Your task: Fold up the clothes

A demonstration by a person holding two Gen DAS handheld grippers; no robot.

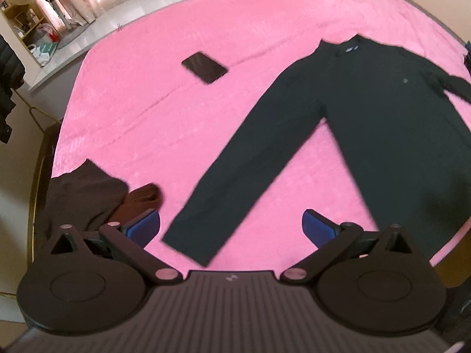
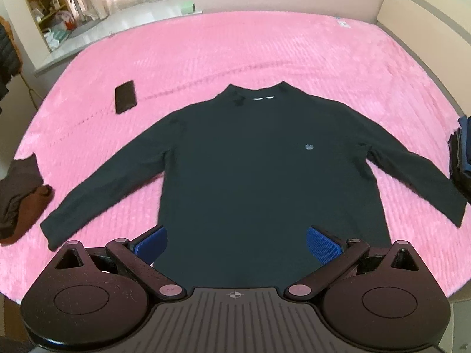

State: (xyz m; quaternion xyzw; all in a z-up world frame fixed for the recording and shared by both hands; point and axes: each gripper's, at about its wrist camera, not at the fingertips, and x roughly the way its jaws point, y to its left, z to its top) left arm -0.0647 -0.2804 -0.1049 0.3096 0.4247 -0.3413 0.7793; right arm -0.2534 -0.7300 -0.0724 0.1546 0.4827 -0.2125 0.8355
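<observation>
Both tools are held wide apart with nothing gripped: left tool (image 1: 231,226) is poised above the sweater's left cuff, right tool (image 2: 237,244) above the sweater's hem. Blue fingertips (image 2: 322,242) are seen flanking the lower body of the sweater without contact that can be confirmed. Dark long-sleeved sweater (image 2: 265,176) is laid flat, front up, on the pink bed (image 2: 265,47), sleeves spread out to both sides, collar pointed away from the cameras. Small grey logo (image 2: 308,146) is noted on the sweater's chest. Left of the sweater's left cuff, a crumpled pile of brown clothes (image 2: 20,197) is found at the bed edge. Right of the sweater's right sleeve, a stack of folded clothes (image 2: 462,158) is partly seen. Beyond the sweater's left shoulder, a dark phone (image 2: 126,96) is laid on the bed.
</observation>
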